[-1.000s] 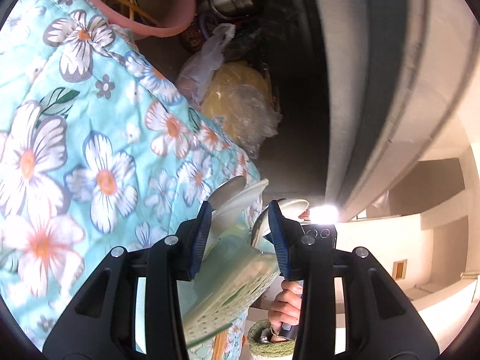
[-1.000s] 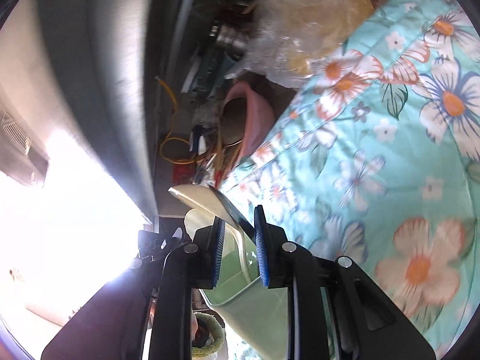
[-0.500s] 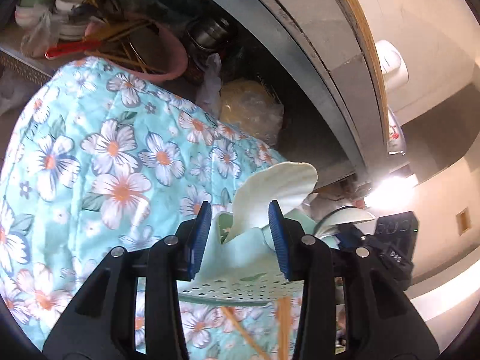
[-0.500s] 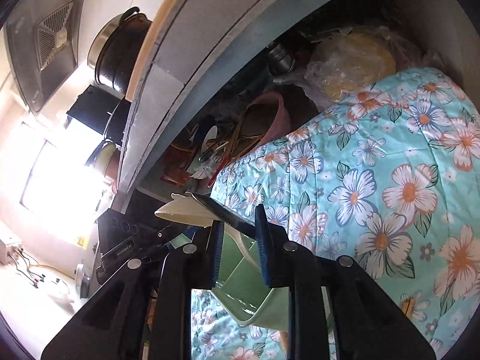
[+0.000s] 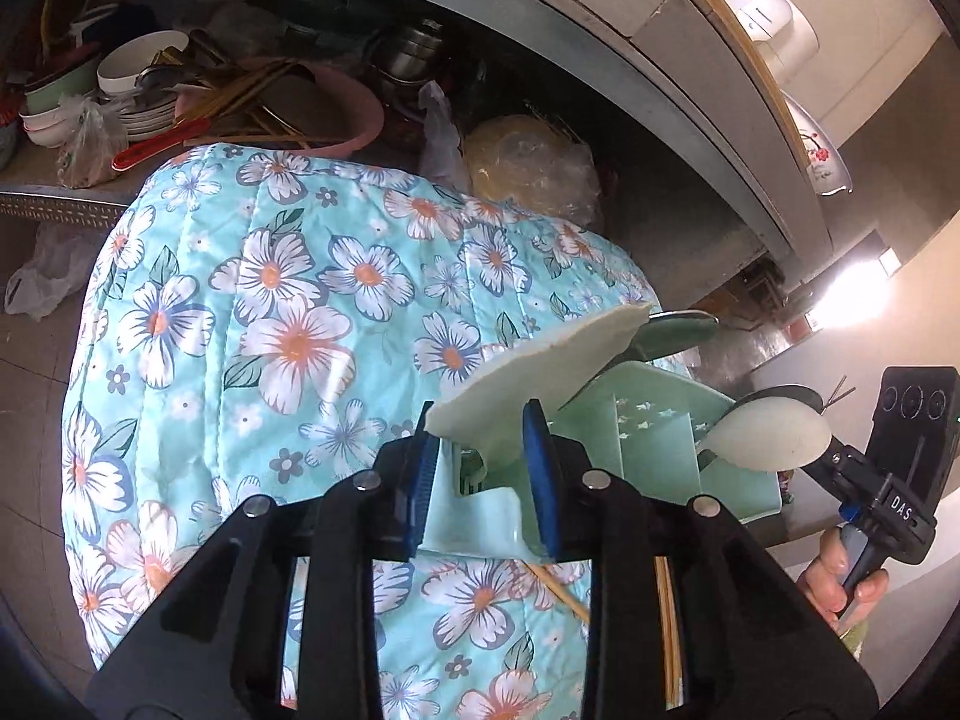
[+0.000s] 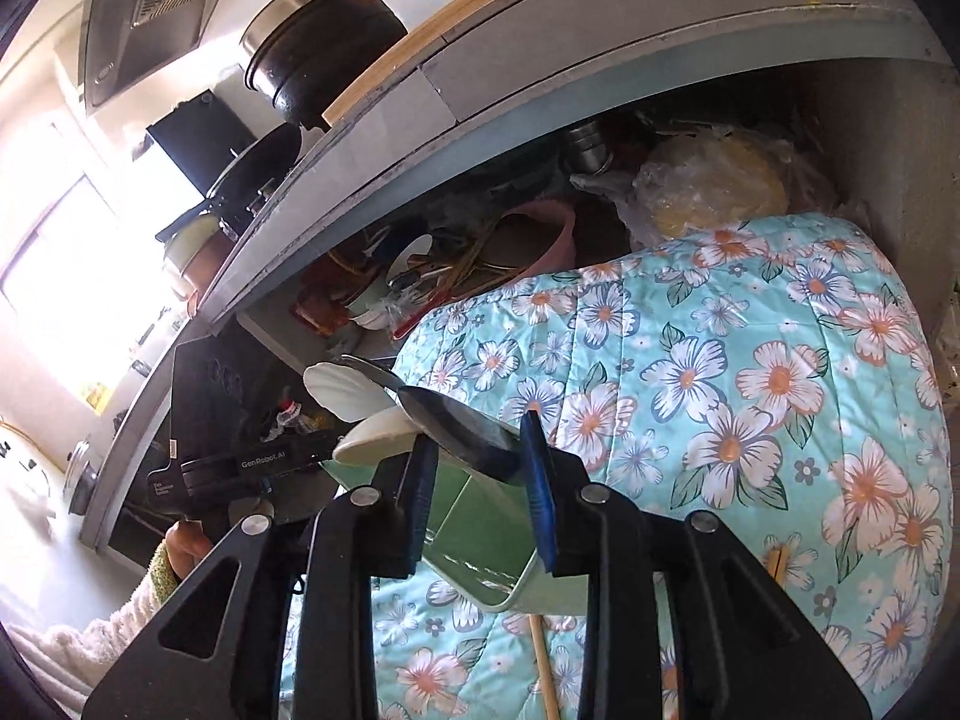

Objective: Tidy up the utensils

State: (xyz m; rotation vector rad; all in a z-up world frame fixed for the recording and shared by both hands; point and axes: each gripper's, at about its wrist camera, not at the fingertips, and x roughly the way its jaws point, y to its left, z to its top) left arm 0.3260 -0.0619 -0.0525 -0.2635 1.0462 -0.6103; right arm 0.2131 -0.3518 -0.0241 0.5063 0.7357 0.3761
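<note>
Caddy: a pale green plastic utensil caddy (image 5: 648,438) with upright dividers and small star-shaped cut-outs in its walls; it lies tilted on a quilt (image 5: 288,324), between the two grippers.
Utensils: a pale, scalloped flat spatula (image 5: 540,372) and a pale rice spoon (image 5: 768,435) stick out of the caddy; a dark ladle bowl (image 6: 462,429) shows in the right view.
Chopsticks: wooden sticks (image 5: 555,591) lie on the quilt under the caddy.
Left gripper: its jaws (image 5: 483,483) stand narrow and have just been closing; the caddy's wall and the spatula's neck sit between the blue pads, but whether the pads press on them I cannot tell.
Right gripper: its jaws (image 6: 480,483) have just been opening; the caddy's rim and the ladle lie between the pads with a gap visible at the sides.
Writing: "DAS" on the right gripper's body in the left view (image 5: 900,507); "GenRobot.AI" on the left gripper's body in the right view (image 6: 264,459).
Quilt: turquoise, printed with white and orange flowers, draped over a rounded bulk.
Left view only: stacked bowls (image 5: 129,69), a red-handled tool and a flowered plate (image 5: 819,147) on the counter edge.
Right view only: a dark pot (image 6: 324,54) on the counter, a range hood (image 6: 150,6), a bright window.
Both views: a pink basin (image 5: 354,120) and a bagged yellow thing (image 5: 522,162) on the shelf under the counter.
</note>
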